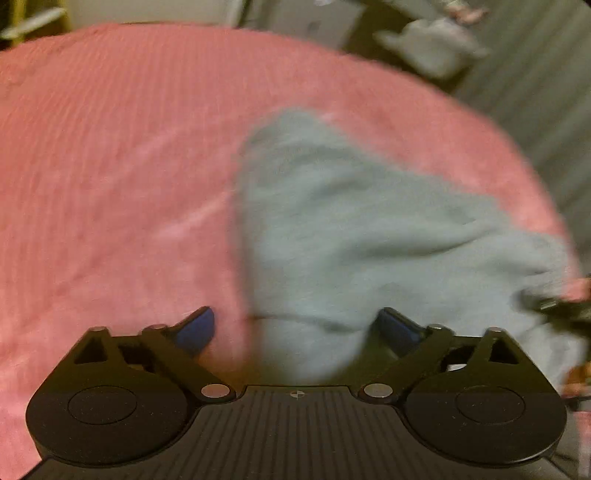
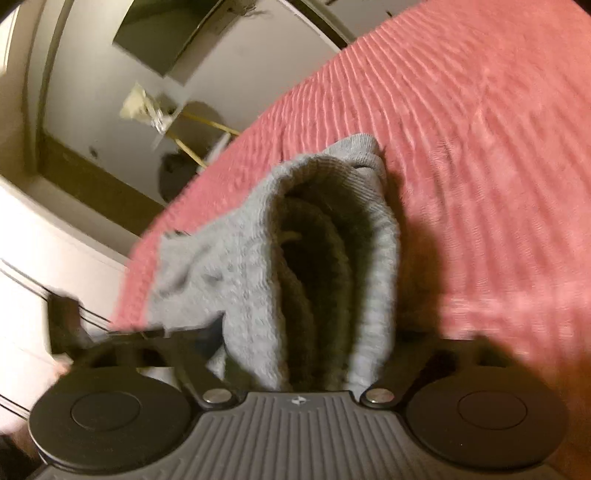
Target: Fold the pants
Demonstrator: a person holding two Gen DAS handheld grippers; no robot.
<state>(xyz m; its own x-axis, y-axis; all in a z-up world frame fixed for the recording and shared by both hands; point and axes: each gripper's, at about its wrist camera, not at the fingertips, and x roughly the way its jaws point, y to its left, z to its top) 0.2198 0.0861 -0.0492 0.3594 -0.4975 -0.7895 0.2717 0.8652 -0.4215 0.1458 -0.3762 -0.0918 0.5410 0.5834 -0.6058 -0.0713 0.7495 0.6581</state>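
Grey knit pants (image 1: 351, 236) lie bunched on a pink ribbed bedspread (image 1: 110, 166). In the left wrist view my left gripper (image 1: 295, 328) is open, its blue-padded fingers (image 1: 195, 328) wide apart, with a fold of the pants between them. In the right wrist view the pants (image 2: 258, 258) hang in thick folds between the jaws of my right gripper (image 2: 306, 350), which are wide apart around the bundle; the fingertips are hidden by cloth. The right gripper shows blurred at the right edge of the left wrist view (image 1: 565, 306).
The bedspread (image 2: 480, 147) fills most of the right wrist view; its edge runs diagonally at left. Beyond it are a white wall (image 2: 92, 92), a dark panel (image 2: 162, 33) and a pale object with cords (image 2: 147, 107). A pale cloth heap (image 1: 432, 40) lies past the bed.
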